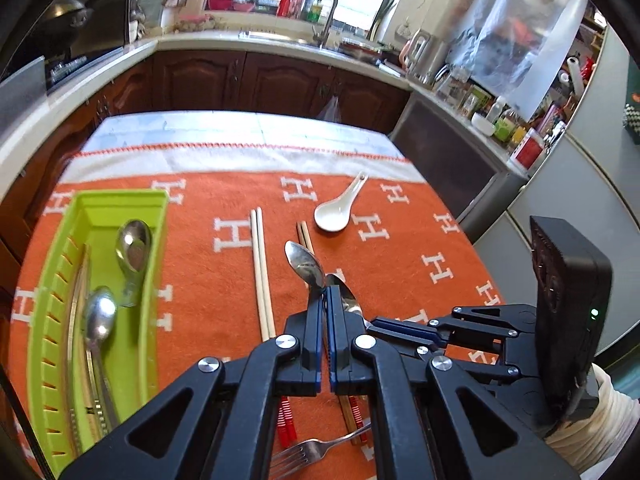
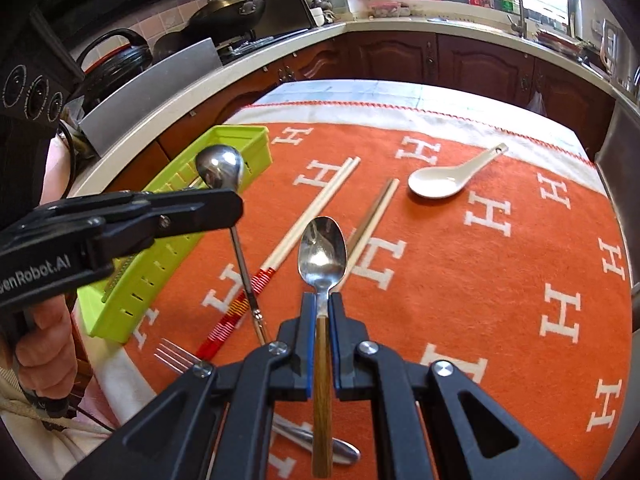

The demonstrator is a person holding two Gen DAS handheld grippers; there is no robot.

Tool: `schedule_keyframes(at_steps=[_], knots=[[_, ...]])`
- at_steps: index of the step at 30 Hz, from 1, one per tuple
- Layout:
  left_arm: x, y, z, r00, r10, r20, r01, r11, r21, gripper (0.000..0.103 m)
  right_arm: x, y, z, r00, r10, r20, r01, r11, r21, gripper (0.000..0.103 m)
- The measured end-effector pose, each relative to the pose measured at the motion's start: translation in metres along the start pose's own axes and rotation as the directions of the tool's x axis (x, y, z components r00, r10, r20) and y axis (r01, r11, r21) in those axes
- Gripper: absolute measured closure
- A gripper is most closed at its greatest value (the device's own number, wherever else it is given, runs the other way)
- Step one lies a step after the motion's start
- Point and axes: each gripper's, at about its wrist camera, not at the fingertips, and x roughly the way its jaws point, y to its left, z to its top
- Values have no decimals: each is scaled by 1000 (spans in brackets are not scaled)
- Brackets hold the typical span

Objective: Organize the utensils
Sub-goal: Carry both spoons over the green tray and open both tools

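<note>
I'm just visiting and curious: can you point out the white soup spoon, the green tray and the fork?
White soup spoon [image 2: 434, 182]: right wrist view, on its bowl.
Green tray [image 1: 154, 240]: left wrist view, on its right wall.
Fork [image 1: 298, 454]: left wrist view, on its tines.

My left wrist camera looks along my fingers [image 1: 325, 296], tilted down at the orange cloth [image 1: 400, 264], close above its near edge, facing the window beyond it. My right wrist camera sits just as near, angled down and turned toward the stove side. Both views share the cloth, the green tray [image 1: 156, 216] [image 2: 240, 140] left of it, and the white spoon [image 1: 340, 208] [image 2: 448, 178] at its far end.
</note>
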Motion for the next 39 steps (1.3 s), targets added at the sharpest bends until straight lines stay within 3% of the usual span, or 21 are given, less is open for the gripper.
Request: schedule_keyframes(at_steps=[6, 13, 17, 22, 26, 30, 34, 39], knots=[[-51, 9, 0, 997, 24, 79, -25, 1000, 0, 103, -18, 18, 11, 999, 29, 40, -28, 999, -19, 97], [-128, 41, -7, 974, 186, 133, -185, 983, -16, 103, -23, 59, 35, 986, 146, 85, -147, 989, 0, 97], [-150, 66, -11, 947, 302, 111, -300, 953, -40, 103, -8, 79, 53, 970, 228, 89, -236, 967, 92, 97], [-138, 97, -17, 925, 377, 36, -376, 926, -32, 103, 29, 95, 73, 947, 309, 85, -321, 910, 264, 97], [-110, 111, -21, 935, 354, -23, -354, 935, -8, 103, 55, 94, 77, 935, 339, 106, -352, 842, 409, 97], [-72, 116, -23, 943, 322, -85, -321, 947, 22, 103, 78, 86, 73, 948, 302, 99, -308, 800, 515, 97], [-47, 119, -21, 955, 273, -114, -274, 962, 3, 103, 91, 84, 69, 960, 271, 67, -265, 808, 526, 93], [-40, 122, -18, 962, 244, -124, -250, 968, -27, 102, 86, 84, 71, 963, 249, 102, -266, 824, 500, 93]])
